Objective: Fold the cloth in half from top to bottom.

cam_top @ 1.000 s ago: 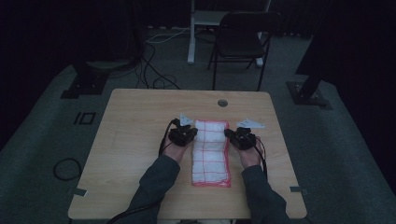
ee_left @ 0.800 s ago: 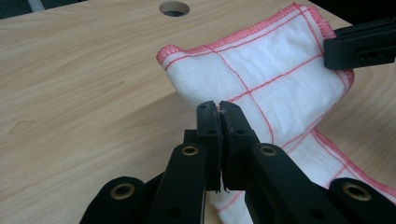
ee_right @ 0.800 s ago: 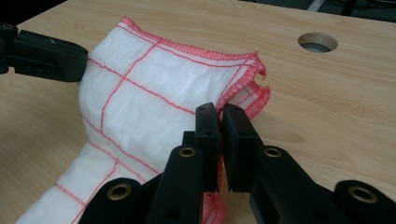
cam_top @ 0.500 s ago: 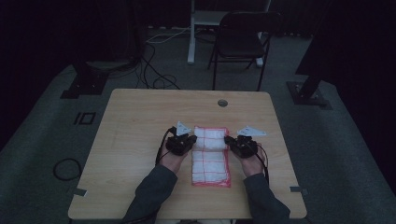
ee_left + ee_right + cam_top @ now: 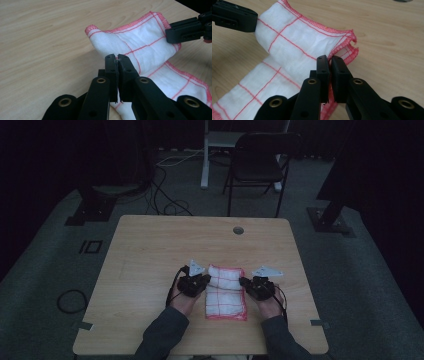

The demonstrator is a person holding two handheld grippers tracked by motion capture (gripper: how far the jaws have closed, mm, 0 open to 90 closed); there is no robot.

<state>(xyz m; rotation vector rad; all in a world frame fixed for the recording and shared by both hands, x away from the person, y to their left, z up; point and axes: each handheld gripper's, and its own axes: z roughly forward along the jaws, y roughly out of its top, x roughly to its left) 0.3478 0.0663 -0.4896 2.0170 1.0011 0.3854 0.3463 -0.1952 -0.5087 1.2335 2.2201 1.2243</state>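
High view: at the table's [image 5: 150,245] near edge, a person's two forearms come in, each hand holding a gripper at one side of a white cloth [image 5: 226,292] with red lines and red hem. The left gripper [image 5: 204,281] and right gripper [image 5: 244,282] sit on opposite edges of the cloth, whose far end is raised and curled toward the person while the near part lies flat on the wood. Left gripper view has the jaws pressed together on a pinch of the fabric's edge; right gripper view has its jaws likewise clamped on the hemmed edge, where two layers meet. The fold looks about half made. Risk from here, as a judgement: each grip bites only a thin margin, so an uneven pull by one hand could slip the hem free or skew the fold. Beyond the table stand a dark chair [image 5: 260,165] and loose floor cables [image 5: 170,205].
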